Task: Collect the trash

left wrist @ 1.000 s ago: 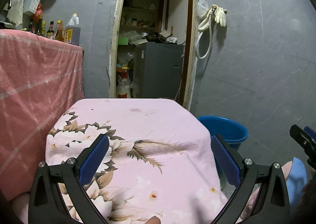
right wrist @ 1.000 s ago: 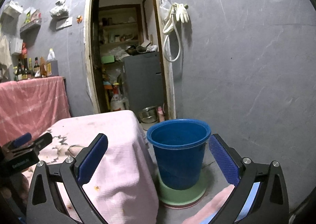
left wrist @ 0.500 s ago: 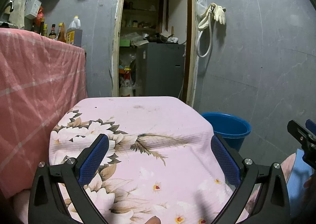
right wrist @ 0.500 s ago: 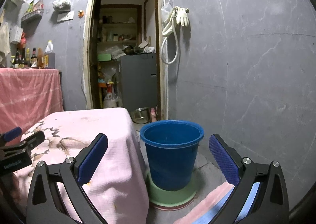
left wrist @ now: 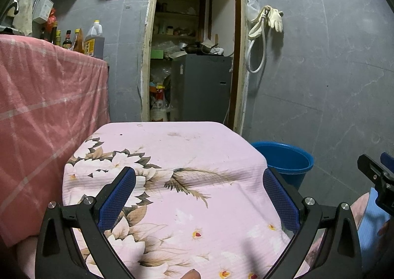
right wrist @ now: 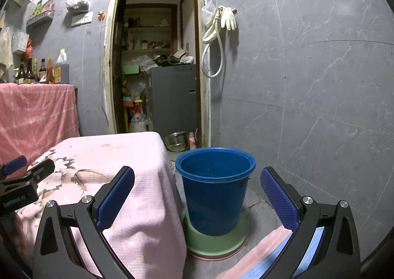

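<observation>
- We are holding our left gripper (left wrist: 197, 195) wide open over the pink flower cloth (left wrist: 172, 155), with nothing between its blue pads (left wrist: 118, 195).
- We are holding our right gripper (right wrist: 197, 192) wide open too, gripping nothing.
- The blue bucket (right wrist: 214, 188) is sitting on a green base (right wrist: 216, 242) at 12 o'clock from the right gripper, just beside the cloth.
- We are not seeing any trash.
</observation>
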{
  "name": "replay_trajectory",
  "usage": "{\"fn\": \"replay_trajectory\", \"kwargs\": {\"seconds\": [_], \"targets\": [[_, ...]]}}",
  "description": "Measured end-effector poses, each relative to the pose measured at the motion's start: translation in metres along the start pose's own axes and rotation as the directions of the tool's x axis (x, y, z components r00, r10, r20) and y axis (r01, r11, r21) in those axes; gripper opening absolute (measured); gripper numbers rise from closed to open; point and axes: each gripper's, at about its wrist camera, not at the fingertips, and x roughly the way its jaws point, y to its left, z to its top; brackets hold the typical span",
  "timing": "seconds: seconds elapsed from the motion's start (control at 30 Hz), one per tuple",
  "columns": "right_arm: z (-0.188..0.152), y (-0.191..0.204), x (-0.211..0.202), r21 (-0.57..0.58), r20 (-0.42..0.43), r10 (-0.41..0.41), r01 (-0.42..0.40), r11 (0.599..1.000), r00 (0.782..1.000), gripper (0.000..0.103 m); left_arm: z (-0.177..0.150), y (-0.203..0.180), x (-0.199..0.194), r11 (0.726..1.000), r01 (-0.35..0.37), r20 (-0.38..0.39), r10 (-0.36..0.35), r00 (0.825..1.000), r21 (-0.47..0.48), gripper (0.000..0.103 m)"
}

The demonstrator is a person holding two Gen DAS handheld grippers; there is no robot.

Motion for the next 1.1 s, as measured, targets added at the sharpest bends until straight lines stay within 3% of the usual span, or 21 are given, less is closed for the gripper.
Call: {"fn": "replay_trajectory", "kwargs": {"seconds": [1.1], "targets": [[0.0003, 0.0009, -0.0006, 0.001, -0.001, -0.001, 0.001, 1.0, 1.0, 0.103, 0.0008, 0.0001, -0.001, 1.0, -0.001, 0.005, 0.001, 1.0, -0.004, 0.101]]}}
